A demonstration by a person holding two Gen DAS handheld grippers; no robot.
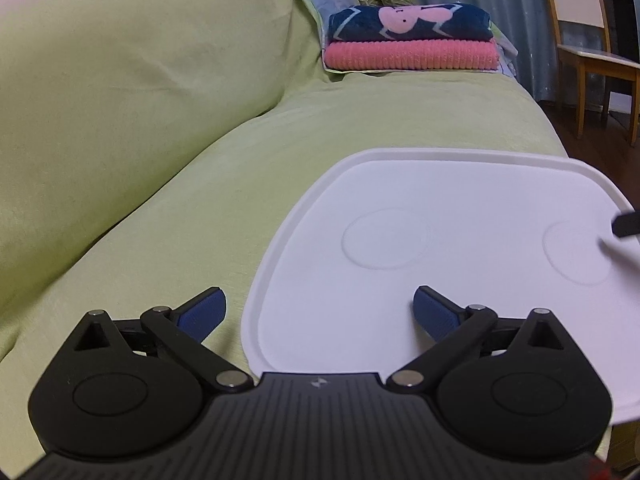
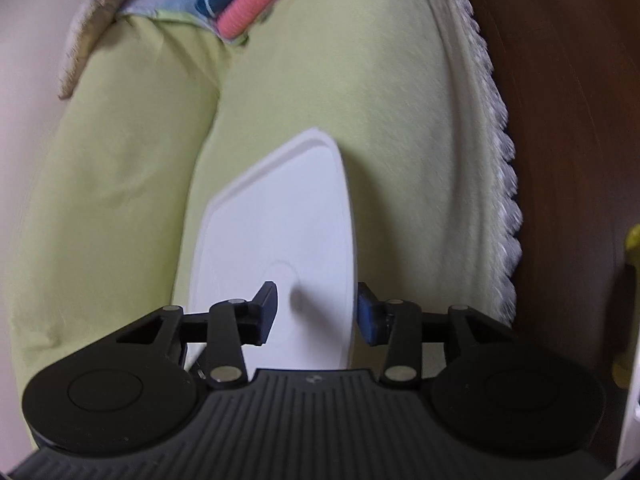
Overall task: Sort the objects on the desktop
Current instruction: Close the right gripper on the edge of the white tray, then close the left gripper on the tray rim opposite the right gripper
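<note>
A white plastic lid (image 1: 460, 280) with two faint round marks lies on the light green sofa cover (image 1: 200, 208). My left gripper (image 1: 320, 312) hovers open over the lid's near left edge, one blue pad over the cloth and the other over the lid. My right gripper (image 2: 316, 314) stands open astride the lid's (image 2: 280, 220) right rim. Its left finger (image 2: 266, 312) hangs above the white surface and throws a shadow on it. Its right finger (image 2: 368, 316) sits just past the rim. In the left wrist view, a black fingertip of the right gripper (image 1: 626, 224) shows at the lid's far right.
Folded towels, dark blue on pink (image 1: 412, 42), lie at the sofa's far end. The back cushion (image 1: 132, 72) rises on the left. A wooden chair (image 1: 592, 36) stands beyond the sofa on dark wood floor (image 2: 568, 120). A white fringe (image 2: 504, 184) lines the cover's front edge.
</note>
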